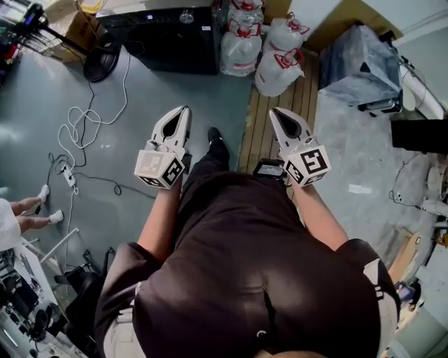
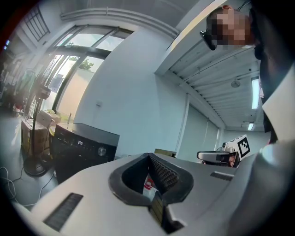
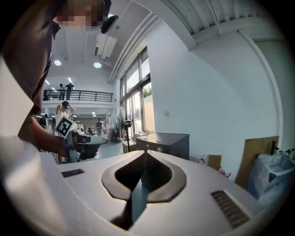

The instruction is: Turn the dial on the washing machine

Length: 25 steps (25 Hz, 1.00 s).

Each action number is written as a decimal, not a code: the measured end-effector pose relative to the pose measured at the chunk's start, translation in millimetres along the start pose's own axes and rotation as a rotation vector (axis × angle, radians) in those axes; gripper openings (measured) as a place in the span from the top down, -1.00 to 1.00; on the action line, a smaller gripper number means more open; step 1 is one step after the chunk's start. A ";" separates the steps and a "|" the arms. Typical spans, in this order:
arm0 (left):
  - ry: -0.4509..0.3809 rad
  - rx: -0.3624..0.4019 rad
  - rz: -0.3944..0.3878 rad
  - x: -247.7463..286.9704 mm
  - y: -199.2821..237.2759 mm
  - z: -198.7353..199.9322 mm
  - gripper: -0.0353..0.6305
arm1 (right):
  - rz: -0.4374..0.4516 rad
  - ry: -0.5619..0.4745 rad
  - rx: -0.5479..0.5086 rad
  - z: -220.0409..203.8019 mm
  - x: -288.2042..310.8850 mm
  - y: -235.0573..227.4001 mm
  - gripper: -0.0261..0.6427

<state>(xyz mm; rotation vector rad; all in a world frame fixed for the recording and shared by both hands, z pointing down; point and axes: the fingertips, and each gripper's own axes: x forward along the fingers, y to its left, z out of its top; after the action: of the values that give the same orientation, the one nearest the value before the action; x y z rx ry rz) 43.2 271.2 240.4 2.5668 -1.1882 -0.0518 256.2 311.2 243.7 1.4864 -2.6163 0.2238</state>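
The black washing machine [image 1: 168,38] stands at the far end of the floor, its round dial [image 1: 186,16] on the top panel. It also shows in the left gripper view, washing machine [image 2: 80,147] with lit display and dial [image 2: 102,151], and small in the right gripper view, machine [image 3: 166,140]. My left gripper [image 1: 185,110] and right gripper [image 1: 275,112] are held side by side in front of my body, well short of the machine. Both point toward it. The left gripper's jaws [image 2: 150,156] are shut with nothing in them. The right gripper's jaws [image 3: 145,152] are also shut and hold nothing.
White tied bags [image 1: 259,49] stand right of the machine on a wooden pallet [image 1: 280,91]. A standing fan [image 1: 101,59] is to its left. White cables and a power strip [image 1: 70,175] lie on the grey floor. Another person's feet [image 1: 35,210] are at the left edge.
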 end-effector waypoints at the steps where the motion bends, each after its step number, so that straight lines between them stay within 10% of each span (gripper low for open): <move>1: 0.002 -0.005 0.002 8.0 8.1 2.3 0.85 | 0.005 0.000 -0.003 4.4 11.3 -4.2 0.85; 25: 0.011 -0.093 0.053 157.0 173.5 33.7 0.85 | 0.121 0.024 0.013 60.5 244.3 -81.5 0.85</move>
<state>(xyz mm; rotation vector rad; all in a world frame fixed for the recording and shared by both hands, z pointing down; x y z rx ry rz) 12.5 39.3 274.6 2.4518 -1.2196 -0.0790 199.8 52.9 233.8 1.3222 -2.6927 0.2695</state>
